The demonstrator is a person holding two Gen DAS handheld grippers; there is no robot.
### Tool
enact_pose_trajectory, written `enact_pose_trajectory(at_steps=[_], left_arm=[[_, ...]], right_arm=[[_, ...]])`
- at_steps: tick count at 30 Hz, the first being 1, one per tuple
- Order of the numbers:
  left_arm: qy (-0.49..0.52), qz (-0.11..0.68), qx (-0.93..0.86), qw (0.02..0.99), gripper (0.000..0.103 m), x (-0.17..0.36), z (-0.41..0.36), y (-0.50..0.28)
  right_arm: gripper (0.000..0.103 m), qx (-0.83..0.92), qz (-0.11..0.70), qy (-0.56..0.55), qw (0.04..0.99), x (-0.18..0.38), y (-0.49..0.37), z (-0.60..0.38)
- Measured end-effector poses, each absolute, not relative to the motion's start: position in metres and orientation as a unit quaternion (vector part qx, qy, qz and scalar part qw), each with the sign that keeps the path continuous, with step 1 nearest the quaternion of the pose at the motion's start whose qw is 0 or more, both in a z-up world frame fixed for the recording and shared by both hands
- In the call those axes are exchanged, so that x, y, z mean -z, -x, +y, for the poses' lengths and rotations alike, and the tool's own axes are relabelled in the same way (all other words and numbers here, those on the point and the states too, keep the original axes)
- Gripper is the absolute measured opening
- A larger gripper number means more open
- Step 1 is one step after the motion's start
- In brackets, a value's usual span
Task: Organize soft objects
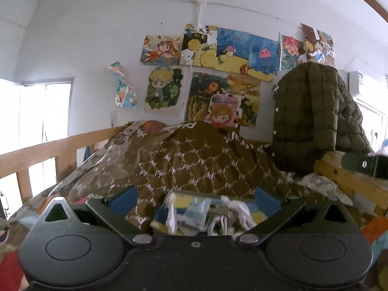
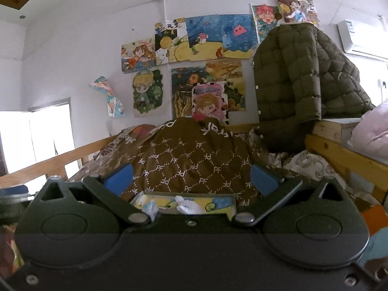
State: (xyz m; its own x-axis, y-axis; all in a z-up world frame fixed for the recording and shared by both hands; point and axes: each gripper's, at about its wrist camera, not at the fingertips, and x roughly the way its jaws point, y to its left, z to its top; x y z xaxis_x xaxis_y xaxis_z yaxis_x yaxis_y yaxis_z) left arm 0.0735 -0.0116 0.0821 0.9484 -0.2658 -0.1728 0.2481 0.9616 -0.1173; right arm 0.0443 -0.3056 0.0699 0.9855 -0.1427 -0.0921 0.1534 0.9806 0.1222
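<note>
A brown quilt (image 1: 194, 162) printed with white "PF" marks lies heaped on the bed, straight ahead of both grippers (image 2: 184, 162). My left gripper (image 1: 195, 197) is open wide, its blue pads (image 1: 123, 197) standing apart over the quilt. Low between its fingers lies a blurred yellow-and-blue soft item with white strings (image 1: 201, 212); the pads do not touch it. My right gripper (image 2: 191, 179) is also open wide, and a flat yellow-and-blue item (image 2: 184, 203) lies below its blue pads (image 2: 118, 178). An olive quilted jacket (image 1: 312, 121) hangs over the bed frame at the right (image 2: 298, 80).
A wooden bed rail (image 1: 48, 150) runs along the left, with another rail (image 2: 344, 155) on the right. A pink soft bundle (image 2: 371, 131) rests on the right ledge. A pale patterned cloth (image 2: 310, 165) lies below the jacket. Drawings cover the wall (image 1: 218, 55). A dark bar (image 1: 363, 165) enters from the right edge.
</note>
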Motion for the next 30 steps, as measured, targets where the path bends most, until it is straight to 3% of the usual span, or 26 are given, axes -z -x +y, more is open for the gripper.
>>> enact_pose_trajectory(at_steps=[30], left_arm=[[0.034, 0.168, 0.098, 0.980, 0.102, -0.033, 0.020, -0.010]], right_arm=[[0.103, 0.074, 0.124, -0.085, 0.986, -0.025, 0.028, -0.285]])
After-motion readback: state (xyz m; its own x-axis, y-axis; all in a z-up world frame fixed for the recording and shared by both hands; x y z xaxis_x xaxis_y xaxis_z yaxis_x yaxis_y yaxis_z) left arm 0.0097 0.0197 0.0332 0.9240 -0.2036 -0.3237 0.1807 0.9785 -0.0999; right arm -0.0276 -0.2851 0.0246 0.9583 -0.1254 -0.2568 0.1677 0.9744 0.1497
